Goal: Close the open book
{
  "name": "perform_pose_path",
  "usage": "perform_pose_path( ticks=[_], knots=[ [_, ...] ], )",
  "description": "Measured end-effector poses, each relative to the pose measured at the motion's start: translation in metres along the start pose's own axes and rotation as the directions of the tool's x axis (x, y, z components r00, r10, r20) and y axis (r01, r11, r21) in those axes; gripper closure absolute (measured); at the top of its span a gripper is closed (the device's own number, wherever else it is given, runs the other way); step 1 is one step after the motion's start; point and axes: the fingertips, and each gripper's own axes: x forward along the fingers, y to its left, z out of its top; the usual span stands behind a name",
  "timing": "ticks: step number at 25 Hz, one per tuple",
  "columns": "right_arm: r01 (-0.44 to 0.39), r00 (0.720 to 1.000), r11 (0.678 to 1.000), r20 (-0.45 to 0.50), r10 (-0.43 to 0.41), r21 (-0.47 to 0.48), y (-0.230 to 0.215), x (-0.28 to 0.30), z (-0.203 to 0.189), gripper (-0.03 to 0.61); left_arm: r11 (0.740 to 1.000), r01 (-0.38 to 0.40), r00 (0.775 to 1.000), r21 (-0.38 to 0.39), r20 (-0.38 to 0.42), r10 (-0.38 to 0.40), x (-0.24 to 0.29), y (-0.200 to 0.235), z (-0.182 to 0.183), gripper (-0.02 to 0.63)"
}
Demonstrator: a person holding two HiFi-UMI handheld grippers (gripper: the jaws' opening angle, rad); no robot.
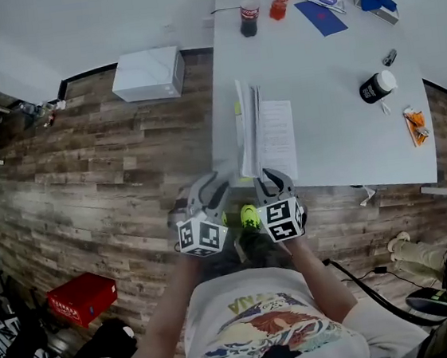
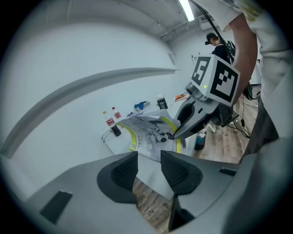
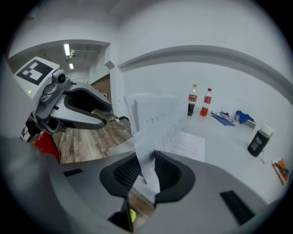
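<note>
a: jaws?
b: your right gripper (image 3: 145, 167) is pinched on a lifted page (image 3: 158, 132). your left gripper (image 2: 149, 167) is apart, empty.
a: book (image 1: 275, 136)?
b: open, at the table (image 1: 330, 58)'s near edge.

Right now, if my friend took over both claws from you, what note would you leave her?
Left claw: open and empty, hovering just off the near corner of the white table.
Right claw: shut on a white paper page of the book.
Book: the open book with a yellow-and-white cover lies by the table's near edge. Its left half stands up and its right page lies flat.
Done: a page is gripped.
Left to do: the book is not closed yet; probably fold the two halves together.
</note>
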Motion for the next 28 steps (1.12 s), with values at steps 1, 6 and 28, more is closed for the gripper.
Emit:
perform_pose_path(
  ticks=[1, 6, 28],
  knots=[
    [0.003, 1.0, 1.0, -0.002, -0.003, 0.03, -0.004, 0.0, -0.001, 0.483, 1.0, 0.002, 1.0, -0.008, 0.004, -0.002, 0.001, 0.0, 0.001, 0.477],
    [0.024, 0.999, 0.983, -0.044, -0.017, 0.18, -0.019, -0.001, -0.021, 0.481, 0.998, 0.023, 0.998, -0.055, 0.052, -0.02, 0.005, -0.003, 0.015, 0.477],
    [0.133, 0.977, 0.936, -0.201, -0.069, 0.325, -0.043, -0.05, -0.086, 0.437, 0.95, 0.127, 0.977, -0.285, 0.201, -0.07, -0.003, -0.013, 0.06, 0.478]
  ],
)
